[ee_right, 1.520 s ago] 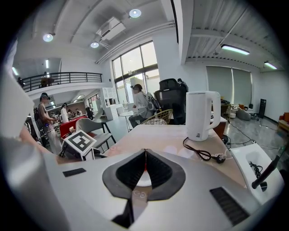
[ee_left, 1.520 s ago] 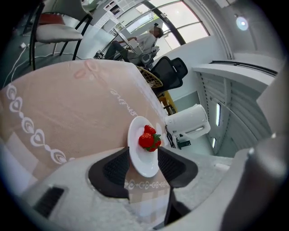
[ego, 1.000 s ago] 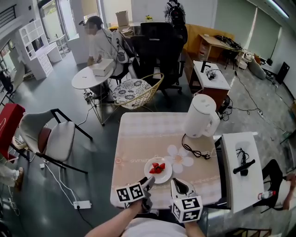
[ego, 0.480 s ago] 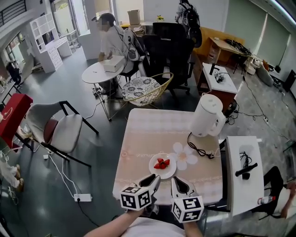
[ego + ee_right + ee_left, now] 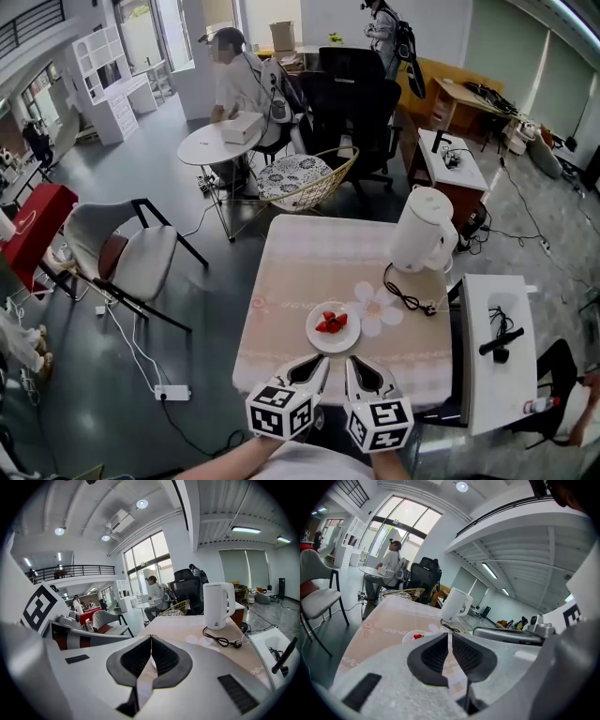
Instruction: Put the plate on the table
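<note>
Head view:
- I count one plate (image 5: 333, 330) carrying strawberries (image 5: 330, 322). It rests flat on the table (image 5: 300, 272), near of centre.
- A flower-shaped mat (image 5: 378, 309) lies just right of the plate.
- A white kettle (image 5: 422, 231) stands at the far right, and its cord (image 5: 408, 298) trails nearward.
- The left gripper (image 5: 319, 364) and right gripper (image 5: 356, 366) sit side by side at the near edge. Both are apart from the plate.

Left gripper view:
- The left gripper (image 5: 449, 635) jaws are closing. I see a thin slit between the pads, with nothing in it.
- The plate (image 5: 412, 636) lies on the table (image 5: 384, 620) beyond the jaws, slightly left.
- The kettle (image 5: 454, 605) stands farther off.

Right gripper view:
- The right gripper (image 5: 151, 637) jaws meet at the tips and hold nothing.
- The kettle (image 5: 218, 604) and cord (image 5: 220, 640) are on the table (image 5: 183, 625), far right.
</note>
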